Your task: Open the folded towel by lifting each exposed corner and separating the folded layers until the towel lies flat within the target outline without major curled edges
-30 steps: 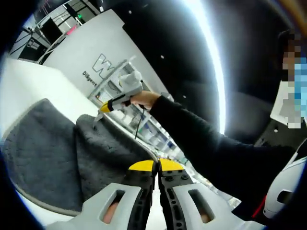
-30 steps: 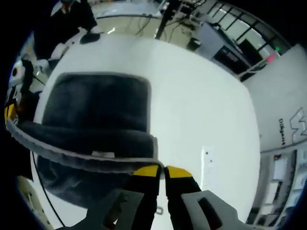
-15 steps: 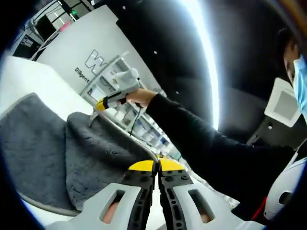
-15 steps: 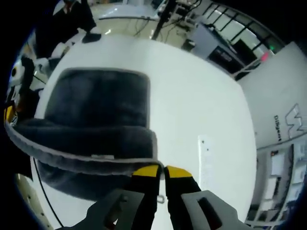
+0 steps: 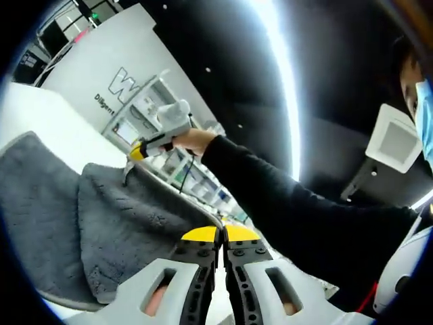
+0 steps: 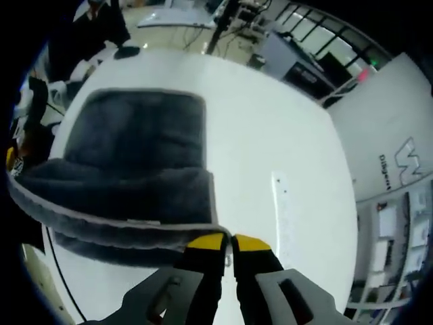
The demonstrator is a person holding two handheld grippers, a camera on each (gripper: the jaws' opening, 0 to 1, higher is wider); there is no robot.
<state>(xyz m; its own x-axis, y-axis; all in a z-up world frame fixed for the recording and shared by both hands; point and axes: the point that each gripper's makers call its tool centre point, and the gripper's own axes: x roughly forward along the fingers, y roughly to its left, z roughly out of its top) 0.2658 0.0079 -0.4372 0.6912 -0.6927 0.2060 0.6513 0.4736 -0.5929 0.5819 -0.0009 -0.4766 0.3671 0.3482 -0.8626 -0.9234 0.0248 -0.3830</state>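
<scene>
A dark grey towel (image 6: 139,139) lies on the white table (image 6: 270,122), with its near layer lifted off. That layer's pale hemmed edge (image 6: 115,222) stretches taut between the two grippers. My right gripper (image 6: 229,242) is shut on one corner of that edge. At the far left of the right gripper view, the left gripper (image 6: 9,158) holds the other end. In the left gripper view, my left gripper (image 5: 220,233) is shut on the towel (image 5: 108,223), and the right gripper (image 5: 137,152) pinches the far corner in a hand with a black sleeve (image 5: 284,210).
A faint rectangular mark (image 6: 283,203) sits on the table right of the towel. A black cable (image 6: 57,267) runs along the near table edge. Shelves (image 5: 145,112) and a white lettered panel (image 5: 95,64) stand behind. A person in dark clothes (image 6: 91,27) stands past the table's far end.
Both grippers have carried the held edge higher and back. The lifted layer is pulled tighter, and more of the flat layer and table shows beneath it.
</scene>
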